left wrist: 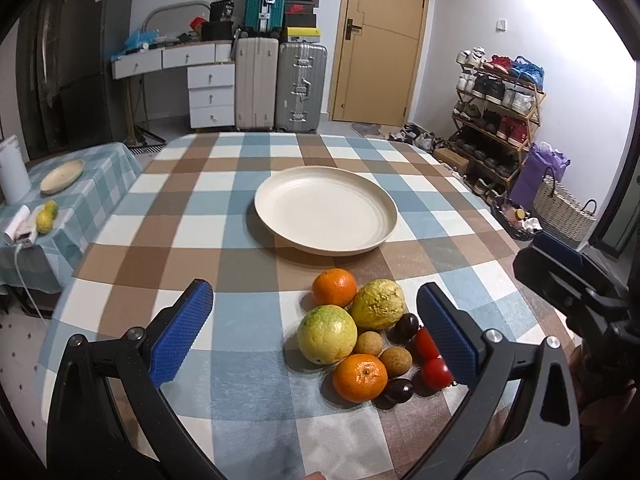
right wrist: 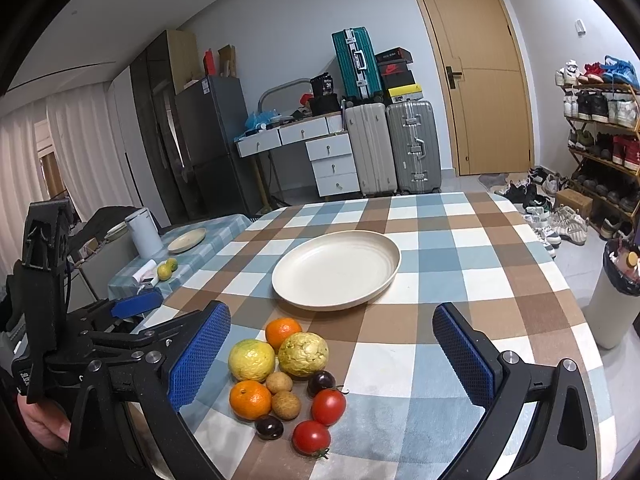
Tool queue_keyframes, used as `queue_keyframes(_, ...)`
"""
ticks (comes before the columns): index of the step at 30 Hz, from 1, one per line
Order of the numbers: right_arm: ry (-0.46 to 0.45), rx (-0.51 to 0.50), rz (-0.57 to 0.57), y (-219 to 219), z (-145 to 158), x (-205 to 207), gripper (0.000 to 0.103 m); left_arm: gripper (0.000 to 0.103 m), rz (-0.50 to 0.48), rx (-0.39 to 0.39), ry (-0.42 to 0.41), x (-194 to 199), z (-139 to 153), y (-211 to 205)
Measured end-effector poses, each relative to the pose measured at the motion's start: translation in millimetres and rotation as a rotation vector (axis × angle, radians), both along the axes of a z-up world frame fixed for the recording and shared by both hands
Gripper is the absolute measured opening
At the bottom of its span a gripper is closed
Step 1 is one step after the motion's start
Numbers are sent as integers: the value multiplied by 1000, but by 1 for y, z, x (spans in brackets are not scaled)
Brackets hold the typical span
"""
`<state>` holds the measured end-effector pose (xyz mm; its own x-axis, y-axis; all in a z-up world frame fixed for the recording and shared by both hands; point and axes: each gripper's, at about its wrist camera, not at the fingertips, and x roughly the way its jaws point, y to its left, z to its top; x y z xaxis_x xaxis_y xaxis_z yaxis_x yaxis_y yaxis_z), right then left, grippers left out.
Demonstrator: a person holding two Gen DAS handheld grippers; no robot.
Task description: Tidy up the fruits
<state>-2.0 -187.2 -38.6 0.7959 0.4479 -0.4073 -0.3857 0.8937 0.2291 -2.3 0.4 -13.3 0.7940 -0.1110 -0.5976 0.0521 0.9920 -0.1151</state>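
A pile of fruit lies on the checked tablecloth: two oranges, two yellow-green guavas, two brown longans, two dark plums and two red tomatoes. An empty cream plate sits beyond them, mid-table. My left gripper is open and empty, hovering over the pile. My right gripper is open and empty, just before the fruit; the plate is ahead. The left gripper shows at the left edge.
A side table at left holds a small plate, a white kettle, a lime-like fruit and a white device. Suitcases, drawers, a door and a shoe rack stand behind. A bin stands right of the table.
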Motion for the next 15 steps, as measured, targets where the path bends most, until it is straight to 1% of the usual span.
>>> queue_keyframes(2,2,8,0,-1,-2,4,103,102,-10,-28,15,4,-5,3)
queue_keyframes(4,6,5,-2,-2,-3,6,103,102,-24,-74,46,11,-11,8)
queue_keyframes(8,30,14,-4,-4,-10,14,103,102,-34,-128,109,25,-26,17)
queue_keyframes(10,49,26,-5,-5,-12,16,103,100,-50,-150,137,31,-34,20)
queue_keyframes(11,56,27,-6,-5,-13,18,103,99,-56,-158,150,34,-38,20)
queue_keyframes(13,63,31,-3,-4,-16,22,103,91,-70,-177,179,41,-46,22)
queue_keyframes(14,53,24,-3,-4,-18,24,103,89,-74,-184,192,43,-49,23)
queue_keyframes(15,46,16,-3,-4,-19,25,103,85,-79,-189,205,46,-54,24)
